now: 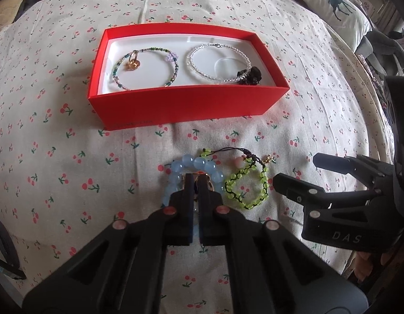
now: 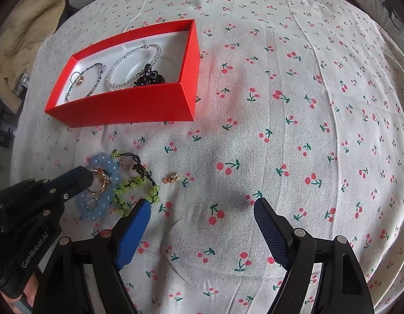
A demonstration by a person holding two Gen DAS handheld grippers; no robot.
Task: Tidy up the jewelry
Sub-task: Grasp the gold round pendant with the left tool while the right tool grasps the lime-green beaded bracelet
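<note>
A gold ring (image 2: 98, 180) lies inside the loop of the blue bead bracelet (image 1: 194, 168) at lower centre of the left wrist view, and the left hand-held gripper (image 1: 196, 183) looks clenched on it, so picking it up seems the step in hand. Next it should be carried up to the red box (image 1: 186, 102) on the bed (image 2: 280, 130), which holds two bracelets. The right hand-held gripper (image 2: 202, 209) hovers released beside the green bead bracelet (image 2: 133, 193).

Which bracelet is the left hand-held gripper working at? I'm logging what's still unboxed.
The blue bead bracelet on the cloth; the left hand-held gripper is closed at it. The green one lies untouched beside it.
</note>
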